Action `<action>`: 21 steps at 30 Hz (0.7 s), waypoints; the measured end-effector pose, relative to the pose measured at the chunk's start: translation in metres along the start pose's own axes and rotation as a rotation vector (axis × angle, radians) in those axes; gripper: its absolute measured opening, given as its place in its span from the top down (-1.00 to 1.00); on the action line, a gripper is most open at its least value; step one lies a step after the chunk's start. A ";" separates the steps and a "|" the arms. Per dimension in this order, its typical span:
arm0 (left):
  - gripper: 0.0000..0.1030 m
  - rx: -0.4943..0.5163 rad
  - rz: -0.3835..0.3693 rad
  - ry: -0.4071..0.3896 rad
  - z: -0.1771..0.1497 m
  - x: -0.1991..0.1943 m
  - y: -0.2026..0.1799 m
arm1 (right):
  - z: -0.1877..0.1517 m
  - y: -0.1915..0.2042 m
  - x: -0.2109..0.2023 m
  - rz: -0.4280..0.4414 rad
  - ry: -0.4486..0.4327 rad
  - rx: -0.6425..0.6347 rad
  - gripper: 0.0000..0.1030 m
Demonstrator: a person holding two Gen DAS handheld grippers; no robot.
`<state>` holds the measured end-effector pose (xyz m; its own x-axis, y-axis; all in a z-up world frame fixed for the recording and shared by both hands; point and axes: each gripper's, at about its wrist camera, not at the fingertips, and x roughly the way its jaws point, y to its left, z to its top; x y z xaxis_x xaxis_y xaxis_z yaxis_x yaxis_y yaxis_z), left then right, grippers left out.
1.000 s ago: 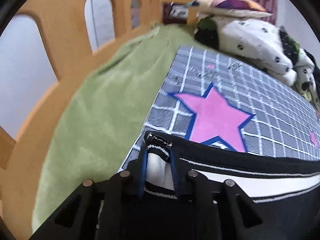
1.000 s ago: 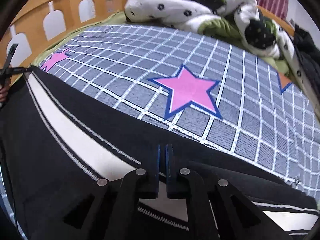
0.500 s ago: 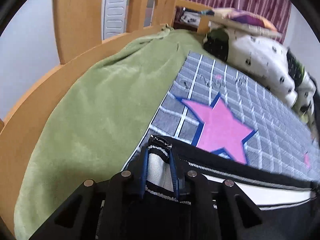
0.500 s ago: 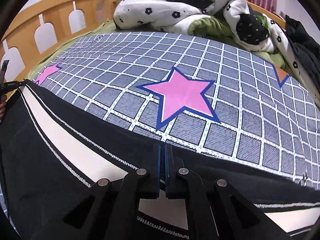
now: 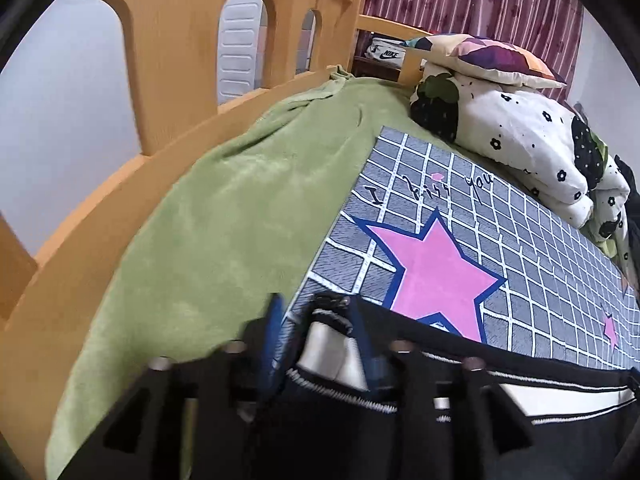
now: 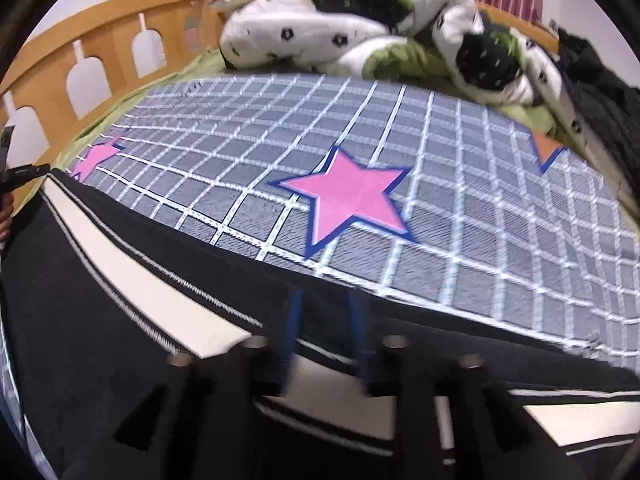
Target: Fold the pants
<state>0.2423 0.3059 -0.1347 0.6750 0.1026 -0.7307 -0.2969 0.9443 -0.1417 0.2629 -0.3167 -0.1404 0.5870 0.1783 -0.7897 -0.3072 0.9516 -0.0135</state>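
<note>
"i kiss you" — grid mat (image 5: pixel 460 184), "nike" — box (image 5: pixel 384 53)

A home bedroom is shown: a bed with a wooden cut-out rail (image 5: pixel 192 52) along its left edge, a green blanket (image 5: pixel 208 216), a star-printed grid cover (image 6: pixel 360 160), a bundled floral duvet (image 6: pixel 360 24), a pillow (image 5: pixel 492 56) and maroon curtains (image 5: pixel 480 0).

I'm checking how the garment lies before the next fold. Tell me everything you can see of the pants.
The pants are black knit-looking fabric with a broad cream side stripe edged by thin white lines. They lie stretched flat along the near edge of the star-patterned gray mat. The cuff end, its striped rib bunched, sits between the open fingers of the left gripper. The right gripper is open too, its fingers straddling the fabric's far edge. Both views are somewhat blurred.
</note>
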 end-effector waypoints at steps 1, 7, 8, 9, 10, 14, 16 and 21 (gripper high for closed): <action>0.06 -0.001 -0.017 -0.003 -0.001 -0.003 0.001 | -0.003 -0.007 -0.008 -0.010 -0.011 -0.008 -0.07; -0.20 0.039 -0.074 0.062 -0.005 0.007 -0.007 | -0.011 -0.044 -0.005 -0.063 0.043 0.003 -0.10; -0.20 0.050 -0.055 0.079 -0.006 0.013 -0.008 | -0.011 -0.047 0.000 -0.056 0.047 0.009 -0.11; -0.18 0.059 -0.026 0.109 -0.007 0.020 -0.010 | -0.012 -0.048 0.002 -0.051 0.051 0.009 -0.10; -0.11 0.063 -0.019 0.128 -0.010 0.026 -0.011 | -0.011 -0.046 0.007 -0.054 0.064 -0.009 -0.01; 0.82 0.084 -0.027 0.034 -0.014 0.011 -0.011 | -0.010 -0.026 0.009 -0.047 0.096 -0.128 0.88; 0.82 0.052 -0.061 -0.006 -0.009 -0.001 -0.005 | -0.007 -0.022 -0.003 -0.067 0.057 -0.143 0.93; 0.81 0.083 0.010 0.042 -0.008 0.023 -0.013 | 0.004 -0.039 -0.011 -0.043 -0.037 -0.023 0.93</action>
<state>0.2566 0.2934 -0.1547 0.6428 0.1004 -0.7594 -0.2453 0.9661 -0.0799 0.2708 -0.3547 -0.1286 0.6270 0.1464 -0.7652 -0.2974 0.9528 -0.0613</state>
